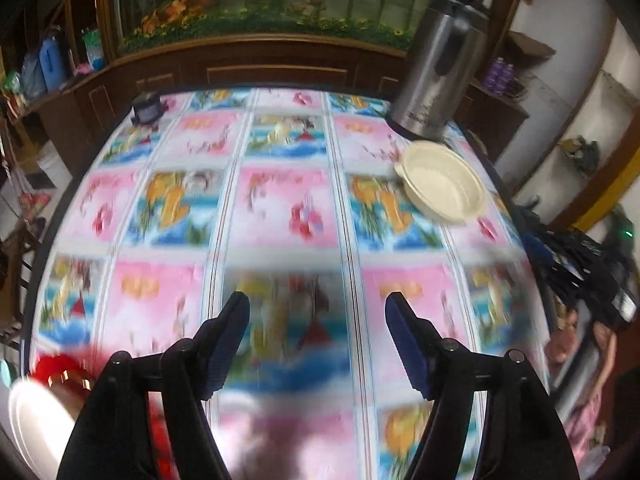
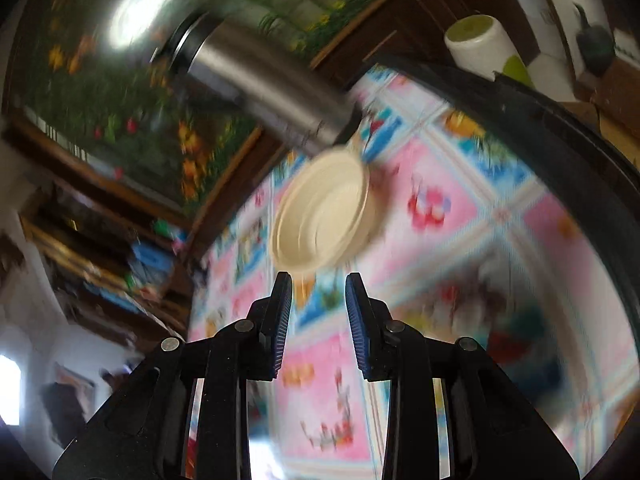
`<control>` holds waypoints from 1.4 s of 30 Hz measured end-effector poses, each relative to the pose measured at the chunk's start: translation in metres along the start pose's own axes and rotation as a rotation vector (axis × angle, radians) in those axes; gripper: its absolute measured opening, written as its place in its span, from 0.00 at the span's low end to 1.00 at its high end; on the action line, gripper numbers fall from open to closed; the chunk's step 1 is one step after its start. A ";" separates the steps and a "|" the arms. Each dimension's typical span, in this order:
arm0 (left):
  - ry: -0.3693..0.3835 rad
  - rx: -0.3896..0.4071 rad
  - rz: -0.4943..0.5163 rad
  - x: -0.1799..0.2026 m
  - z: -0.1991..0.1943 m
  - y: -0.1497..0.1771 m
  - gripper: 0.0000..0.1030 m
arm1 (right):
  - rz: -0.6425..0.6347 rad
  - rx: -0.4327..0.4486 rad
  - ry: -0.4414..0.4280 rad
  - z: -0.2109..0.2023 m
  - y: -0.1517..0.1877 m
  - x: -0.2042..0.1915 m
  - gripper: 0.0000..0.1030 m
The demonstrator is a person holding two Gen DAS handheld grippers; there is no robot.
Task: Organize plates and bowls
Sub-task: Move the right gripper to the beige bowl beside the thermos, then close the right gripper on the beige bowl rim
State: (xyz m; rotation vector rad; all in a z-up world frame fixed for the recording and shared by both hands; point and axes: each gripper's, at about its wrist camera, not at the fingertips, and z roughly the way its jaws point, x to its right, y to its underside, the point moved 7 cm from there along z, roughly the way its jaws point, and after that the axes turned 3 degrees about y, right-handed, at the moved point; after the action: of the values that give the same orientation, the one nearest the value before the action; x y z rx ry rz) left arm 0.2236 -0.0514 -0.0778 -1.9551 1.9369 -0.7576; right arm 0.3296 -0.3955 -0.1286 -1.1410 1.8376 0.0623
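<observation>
A cream bowl (image 1: 440,182) sits on the patterned tablecloth (image 1: 280,208) at the far right, beside a steel thermos (image 1: 436,64). My left gripper (image 1: 318,304) is open and empty over the table's middle. A white plate (image 1: 34,428) and a red item (image 1: 60,368) show at the lower left edge. In the right wrist view, tilted and blurred, the cream bowl (image 2: 324,220) lies just ahead of my right gripper (image 2: 319,284), which is open with a narrow gap and holds nothing. The thermos (image 2: 272,92) stands behind the bowl.
A small dark object (image 1: 146,108) sits at the table's far left corner. A wooden cabinet (image 1: 260,68) with a flower picture runs behind the table. Shelves with bottles stand left and right. A white roll (image 2: 484,48) is beyond the table edge.
</observation>
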 end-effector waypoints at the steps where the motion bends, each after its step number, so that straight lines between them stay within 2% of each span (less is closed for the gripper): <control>1: 0.000 0.001 -0.003 0.004 0.007 -0.011 0.69 | 0.022 0.015 -0.010 0.004 -0.011 0.004 0.26; 3: -0.017 -0.006 -0.016 0.008 0.019 -0.026 0.69 | 0.070 0.037 -0.025 0.012 -0.027 0.009 0.26; 6: -0.024 0.002 -0.033 0.020 0.034 -0.052 0.69 | 0.127 0.043 -0.050 0.031 -0.043 0.014 0.35; 11: -0.092 0.027 -0.022 0.039 0.064 -0.082 0.69 | 0.088 0.044 -0.005 0.056 -0.045 0.018 0.35; 14: -0.094 0.011 -0.052 0.046 0.088 -0.090 0.69 | 0.069 0.027 -0.007 0.066 -0.048 0.026 0.35; 20: -0.104 0.005 -0.111 0.053 0.119 -0.092 0.69 | 0.093 0.026 -0.069 0.063 -0.054 0.033 0.35; 23: -0.088 -0.008 -0.144 0.060 0.128 -0.091 0.69 | 0.074 0.006 -0.067 0.066 -0.052 0.026 0.35; 33: -0.125 -0.032 -0.173 0.072 0.135 -0.082 0.69 | 0.123 -0.047 -0.064 0.079 -0.044 0.029 0.35; 35: -0.113 -0.024 -0.185 0.072 0.133 -0.081 0.69 | 0.138 -0.046 -0.078 0.078 -0.043 0.029 0.35; 38: -0.051 -0.049 -0.223 0.076 0.136 -0.079 0.69 | 0.146 -0.039 -0.074 0.078 -0.043 0.031 0.35; 42: -0.045 -0.055 -0.203 0.085 0.141 -0.081 0.69 | 0.146 -0.057 -0.073 0.082 -0.039 0.029 0.35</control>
State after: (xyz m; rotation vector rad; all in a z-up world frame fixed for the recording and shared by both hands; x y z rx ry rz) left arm 0.3648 -0.1527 -0.1356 -2.2068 1.7697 -0.7111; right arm 0.4100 -0.3979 -0.1800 -1.0286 1.8615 0.2380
